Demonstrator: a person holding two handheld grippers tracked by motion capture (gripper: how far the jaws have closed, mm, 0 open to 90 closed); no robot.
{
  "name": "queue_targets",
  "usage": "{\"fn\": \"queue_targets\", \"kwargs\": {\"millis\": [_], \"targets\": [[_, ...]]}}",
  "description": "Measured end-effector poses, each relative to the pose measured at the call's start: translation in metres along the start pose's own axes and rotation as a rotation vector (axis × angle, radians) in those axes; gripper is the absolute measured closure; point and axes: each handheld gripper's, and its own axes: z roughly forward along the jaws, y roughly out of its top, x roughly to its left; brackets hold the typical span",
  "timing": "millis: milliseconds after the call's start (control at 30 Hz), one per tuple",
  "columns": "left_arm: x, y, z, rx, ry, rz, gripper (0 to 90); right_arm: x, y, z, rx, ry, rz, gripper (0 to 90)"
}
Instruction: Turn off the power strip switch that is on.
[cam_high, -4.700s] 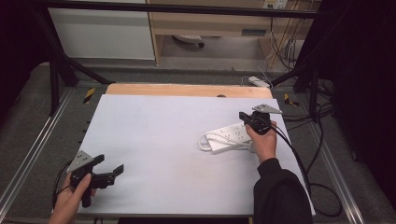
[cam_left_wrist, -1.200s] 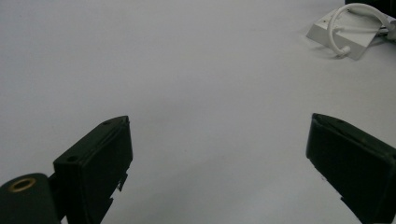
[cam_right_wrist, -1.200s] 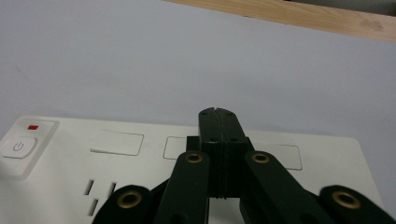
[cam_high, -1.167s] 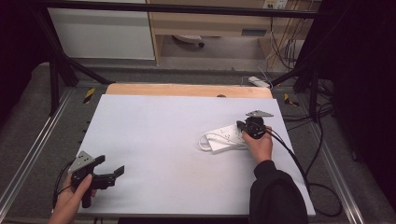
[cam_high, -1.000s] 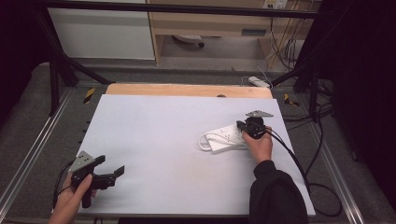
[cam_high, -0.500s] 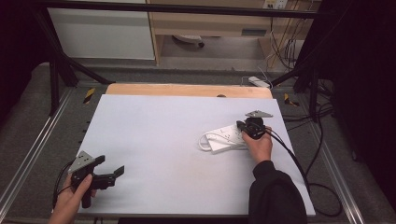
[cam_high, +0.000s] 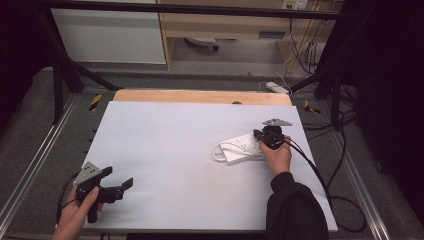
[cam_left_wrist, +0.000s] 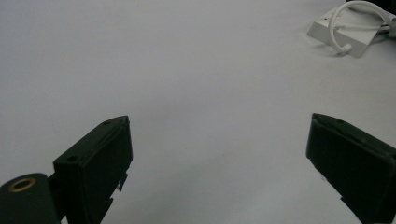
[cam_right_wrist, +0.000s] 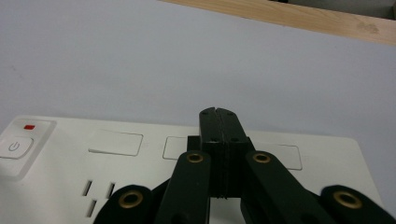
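A white power strip (cam_high: 240, 147) with its coiled white cable (cam_high: 218, 150) lies right of the table's middle. In the right gripper view its face (cam_right_wrist: 70, 154) shows a power button (cam_right_wrist: 16, 147) with a red light and sockets. My right gripper (cam_right_wrist: 218, 119) is shut, jaws pressed together, its tips over the strip's top; contact cannot be told. In the high view the right gripper (cam_high: 260, 135) sits at the strip's right end. My left gripper (cam_high: 125, 184) is open near the front left corner, nothing between its jaws. The strip (cam_left_wrist: 348, 30) lies far off in the left gripper view.
The white table sheet (cam_high: 175, 150) has a bare wooden strip (cam_high: 200, 96) along its far edge. Black cables (cam_high: 325, 185) trail off the right side. Metal rails (cam_high: 30, 170) run along both sides of the table.
Since the oldest frame the right gripper has come slightly left and down over the strip's right end. Over the last second nothing has visibly moved.
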Motion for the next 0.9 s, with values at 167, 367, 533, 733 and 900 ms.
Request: {"fn": "queue_targets", "kwargs": {"millis": [167,367,533,733,900], "targets": [[0.0001,0.0000,0.0000,0.001,0.000,0.000,7.1,-0.0001,-0.0001,0.0001,-0.001,-0.001,-0.003,90.0],[-0.0003,-0.0001,0.0002,0.002,0.000,0.001,7.1,0.0007,-0.0006,0.0002,-0.003,-0.006,-0.002,90.0],[-0.0003,-0.0001,0.0001,0.002,0.000,0.001,7.1,0.0007,-0.0010,0.0009,0.009,-0.011,-0.009,90.0],[-0.0002,-0.0001,0.0001,0.001,-0.001,0.002,7.1,0.0002,-0.0010,0.0009,0.009,-0.007,-0.011,90.0],[0.0002,0.0000,-0.0001,0.001,-0.001,0.002,7.1,0.0002,-0.0011,0.0006,0.010,-0.006,-0.003,90.0]]}}
